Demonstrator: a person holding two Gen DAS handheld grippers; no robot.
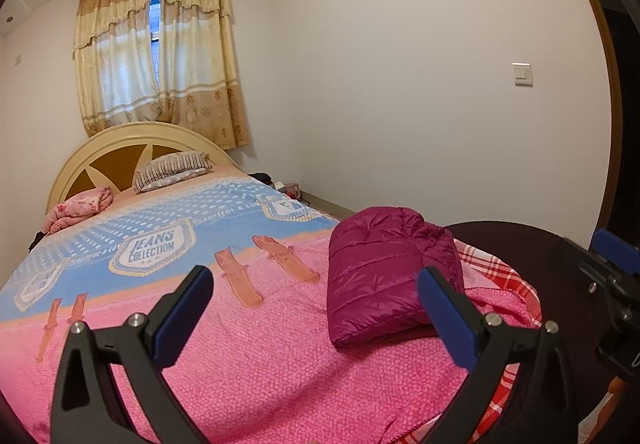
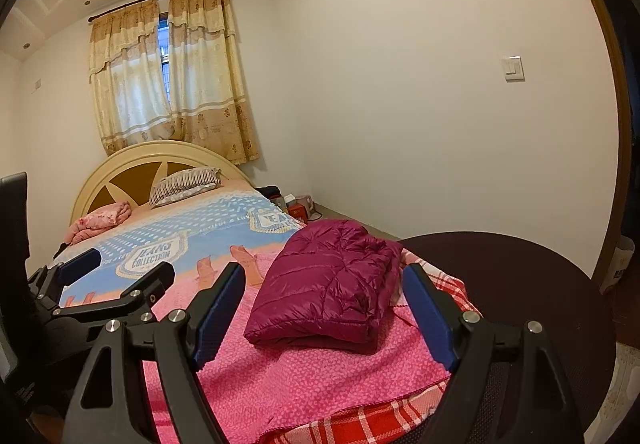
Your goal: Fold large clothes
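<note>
Both tools (left (image 1: 316, 296), right (image 2: 324, 300)) gape wide, empty, above jacket (image 2: 328, 284).

A home bedroom: a bed (image 1: 240, 344) under a pink and blue blanket (image 1: 168, 236) runs to a curved cream headboard (image 1: 120, 140) with a striped pillow (image 1: 172, 168). Beige floral curtains (image 1: 160, 56) cover the window, and a light switch (image 1: 523, 74) sits on the plain white wall. Small items beside the bed are too blurred to identify.

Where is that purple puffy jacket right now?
The purple jacket lies folded on the pink blanket near the foot of the bed, toward its right edge, beside the red plaid cloth. Neither open gripper touches it.
</note>
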